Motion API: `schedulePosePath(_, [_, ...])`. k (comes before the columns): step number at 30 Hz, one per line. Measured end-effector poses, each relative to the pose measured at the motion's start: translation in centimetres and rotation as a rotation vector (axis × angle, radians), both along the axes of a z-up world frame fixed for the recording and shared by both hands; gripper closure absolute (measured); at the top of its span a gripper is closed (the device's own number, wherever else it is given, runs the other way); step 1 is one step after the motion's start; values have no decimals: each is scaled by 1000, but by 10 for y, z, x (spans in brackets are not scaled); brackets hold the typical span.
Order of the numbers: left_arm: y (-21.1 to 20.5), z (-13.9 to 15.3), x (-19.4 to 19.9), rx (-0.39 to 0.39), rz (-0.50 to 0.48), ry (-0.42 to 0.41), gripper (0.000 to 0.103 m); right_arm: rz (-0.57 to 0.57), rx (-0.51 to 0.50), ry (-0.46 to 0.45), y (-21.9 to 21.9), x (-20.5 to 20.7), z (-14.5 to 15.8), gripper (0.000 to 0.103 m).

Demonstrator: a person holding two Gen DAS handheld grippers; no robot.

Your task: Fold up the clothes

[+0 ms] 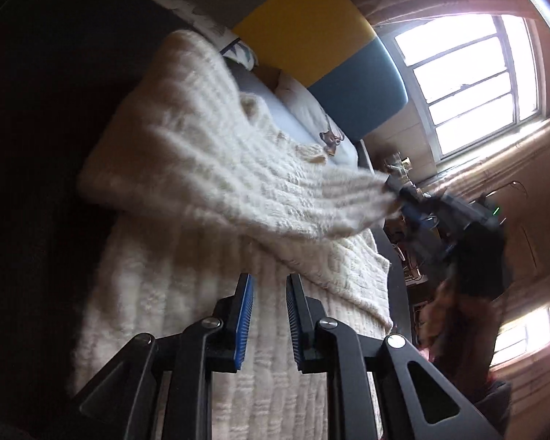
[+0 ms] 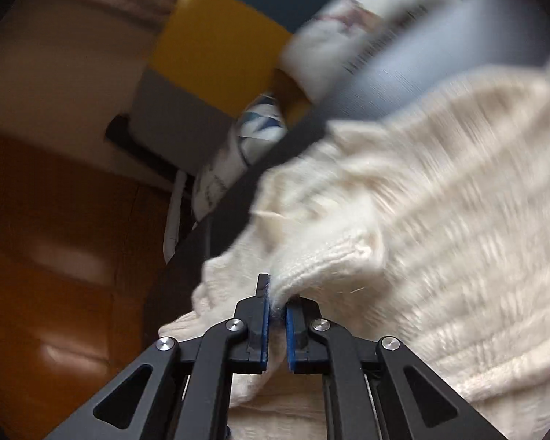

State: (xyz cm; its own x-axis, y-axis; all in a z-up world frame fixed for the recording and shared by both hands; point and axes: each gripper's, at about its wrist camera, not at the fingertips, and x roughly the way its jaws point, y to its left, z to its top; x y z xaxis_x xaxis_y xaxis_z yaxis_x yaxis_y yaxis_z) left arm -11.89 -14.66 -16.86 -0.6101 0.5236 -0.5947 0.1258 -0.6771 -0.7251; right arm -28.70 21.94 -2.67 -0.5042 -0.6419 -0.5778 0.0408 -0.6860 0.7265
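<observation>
1. A cream knit sweater (image 1: 187, 154) lies spread on a bed (image 1: 297, 124), part of it lifted into a taut band running toward the right of the left wrist view.

2. The right gripper (image 2: 275, 304) is clamped on a ribbed edge of the sweater, with knit bunched between its blue pads (image 2: 264, 326). In the left wrist view, the same gripper (image 1: 399, 194) pulls that edge out past the side of the bed.

3. The left gripper (image 1: 269, 293) hovers over the flat lower part of the sweater, jaws slightly apart with nothing between them; the knit lies just below and ahead of its tips.

4. The lifted band's long axis runs from the sweater's far body to the right gripper, crossing ahead of the left gripper.

5. The right hand holds the moving part; the left is nearer the flat body. The fold probably turns on carrying the held edge across that body.

6. A yellow and blue headboard (image 1: 311, 25) and pillows (image 1: 304, 102) stand beyond.
</observation>
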Motion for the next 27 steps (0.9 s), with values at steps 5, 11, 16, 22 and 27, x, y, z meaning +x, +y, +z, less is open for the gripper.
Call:
schedulePosePath(5, [5,7,-30,-41,49,-11,87,131,88,176,-37,-17,94,95])
schedulePosePath(11, [-23,-3,-49,-35,235,-78,87,190,21,357,-53,-21,192,95])
schedulePosePath(16, [-54,-10,-30,3,342,-89,87,123,10,448,-12,-13,209,94])
schedulePosePath(22, [-51,-15,-5,-40,285,-87,87,-75,35,185,84,0,73,94])
schedulePosePath(27, [-56,-16,16,39,277,-80,86,-217,-19,-61,137,28,-46,91])
